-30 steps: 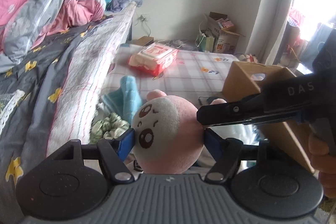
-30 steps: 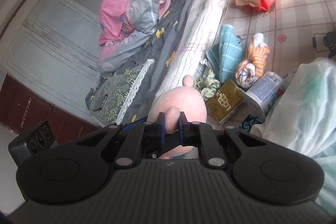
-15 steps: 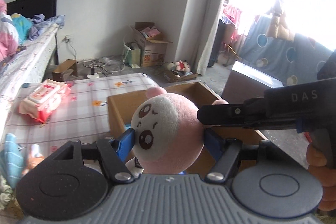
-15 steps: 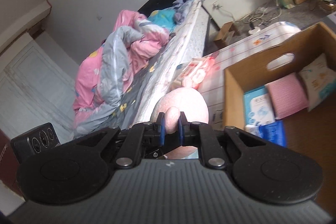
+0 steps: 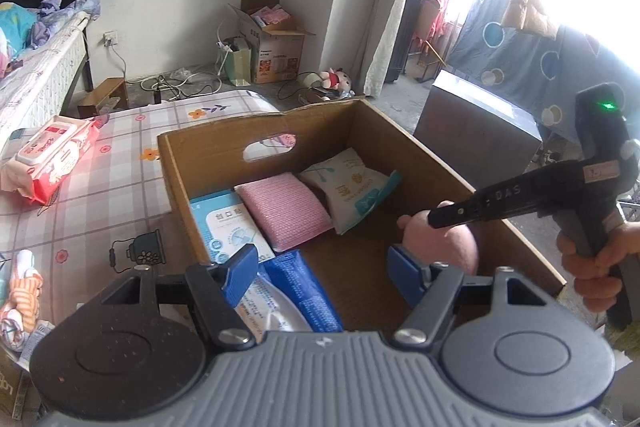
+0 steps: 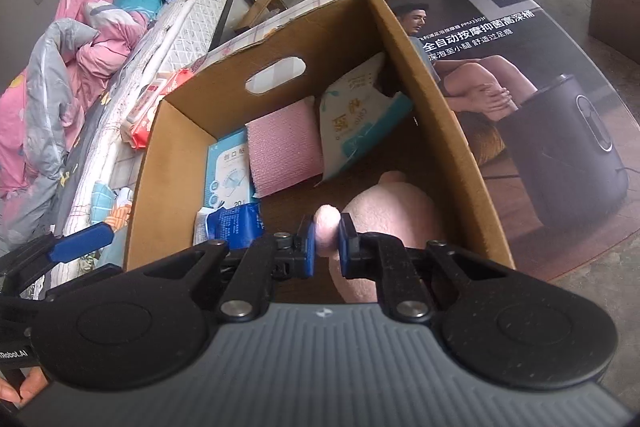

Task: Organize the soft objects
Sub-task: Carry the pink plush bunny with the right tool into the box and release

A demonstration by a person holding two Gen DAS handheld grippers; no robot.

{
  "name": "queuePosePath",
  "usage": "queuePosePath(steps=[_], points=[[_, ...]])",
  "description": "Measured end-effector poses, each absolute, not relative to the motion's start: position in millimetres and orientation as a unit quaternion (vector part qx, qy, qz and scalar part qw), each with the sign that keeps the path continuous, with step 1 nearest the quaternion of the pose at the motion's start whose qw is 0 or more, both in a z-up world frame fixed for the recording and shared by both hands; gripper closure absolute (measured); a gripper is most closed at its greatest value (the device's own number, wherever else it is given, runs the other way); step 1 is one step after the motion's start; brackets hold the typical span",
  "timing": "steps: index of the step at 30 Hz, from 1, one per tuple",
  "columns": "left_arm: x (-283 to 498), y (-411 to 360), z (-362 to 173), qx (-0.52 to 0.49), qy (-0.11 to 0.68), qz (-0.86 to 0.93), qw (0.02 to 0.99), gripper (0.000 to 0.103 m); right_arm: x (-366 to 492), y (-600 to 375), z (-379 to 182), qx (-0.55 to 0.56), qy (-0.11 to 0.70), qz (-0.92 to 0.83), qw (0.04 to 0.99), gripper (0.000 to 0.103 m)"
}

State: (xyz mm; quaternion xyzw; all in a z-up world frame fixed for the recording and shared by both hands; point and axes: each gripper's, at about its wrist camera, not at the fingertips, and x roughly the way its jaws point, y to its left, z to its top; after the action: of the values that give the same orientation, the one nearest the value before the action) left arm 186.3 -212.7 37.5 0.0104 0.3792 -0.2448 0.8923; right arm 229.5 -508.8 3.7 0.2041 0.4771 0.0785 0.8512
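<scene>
Two grippers meet over the cardboard box (image 5: 404,137); your right gripper (image 6: 327,242) is pinched nearly closed on a small rounded nub of the pink plush toy (image 6: 386,223), and the toy's body hangs just beyond and below its blue pads, inside the box near the right-hand wall; your left gripper (image 5: 324,267) stands wide apart with nothing between its blue fingers (image 5: 240,269), the plush (image 5: 448,245) sitting just past its right fingertip and not pressed by it. From the left wrist view you see the right gripper (image 5: 434,219) come in from the right as a long black bar whose tip rests on the toy. The plush is fuzzy, soft and bulbous, pale pink all over from these angles; the box is plain brown corrugated card, open-topped, with an oval hand slot cut in its far wall. Lying flat against that far end are a pink textured pad (image 5: 286,213), a white crinkly pouch (image 5: 352,191) leaning at the corner, a pale blue flat packet (image 5: 224,227), and nearer you a glossy dark blue wrapper (image 5: 296,291).
</scene>
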Motion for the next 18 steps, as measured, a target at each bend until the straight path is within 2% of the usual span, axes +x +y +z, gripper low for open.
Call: queuePosePath(steps=[5,12,15,18], points=[[187.8,-192.9,39.4,-0.001,0.383,-0.221,0.897,0.03,241.4,-497.9,24.3,0.14,0.455,0.082,0.875,0.093],[184.9,-173.9,45.4,-0.012,0.376,-0.204,0.904,0.03,241.8,-502.0,60.7,0.225,0.426,0.153,0.863,0.093],[184.3,-170.2,46.7,-0.013,0.375,-0.202,0.905,0.03,246.4,-506.9,57.3,0.231,0.431,0.148,0.859,0.093],[183.4,-170.3,46.3,-0.012,0.376,-0.203,0.904,0.03,251.5,-504.6,40.2,0.177,0.458,0.097,0.866,0.093]])
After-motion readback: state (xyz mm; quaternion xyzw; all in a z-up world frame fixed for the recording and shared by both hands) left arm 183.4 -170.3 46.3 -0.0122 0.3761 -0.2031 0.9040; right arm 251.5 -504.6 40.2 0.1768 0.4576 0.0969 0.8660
